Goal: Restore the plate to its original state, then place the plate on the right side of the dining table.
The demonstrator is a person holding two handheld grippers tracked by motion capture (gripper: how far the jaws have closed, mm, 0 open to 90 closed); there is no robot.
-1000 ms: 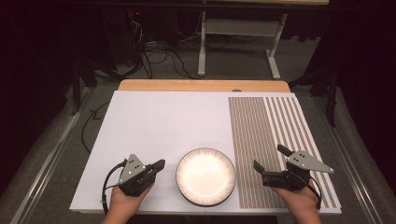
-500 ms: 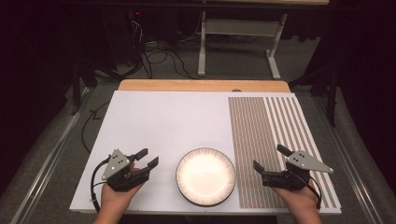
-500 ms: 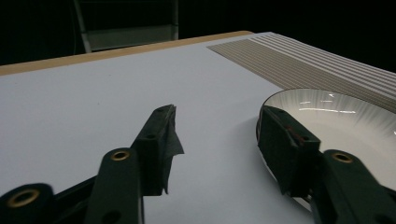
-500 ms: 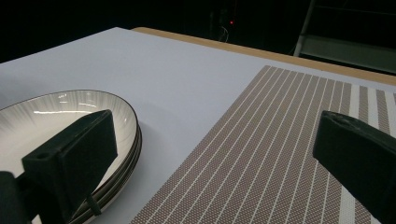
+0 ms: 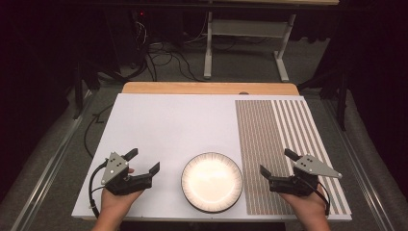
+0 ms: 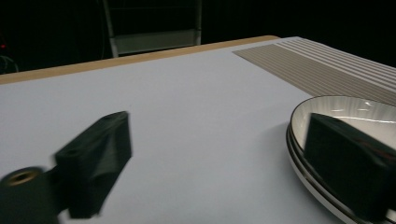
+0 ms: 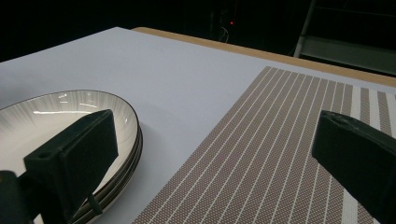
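White plate [image 6: 345, 109] half hidden behind the left tool [image 6: 224, 154], whose jaws have just opened wide, empty.

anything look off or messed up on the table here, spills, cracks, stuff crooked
Nothing stands out. The round white plate with the dark rim lies flat and unbroken on the white table, apparently stacked on another plate. The brown striped placemat lies straight along the right edge. No spills.

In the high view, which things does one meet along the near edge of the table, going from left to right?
Left tongs → plate → striped mat → right tongs, which hang over the mat.
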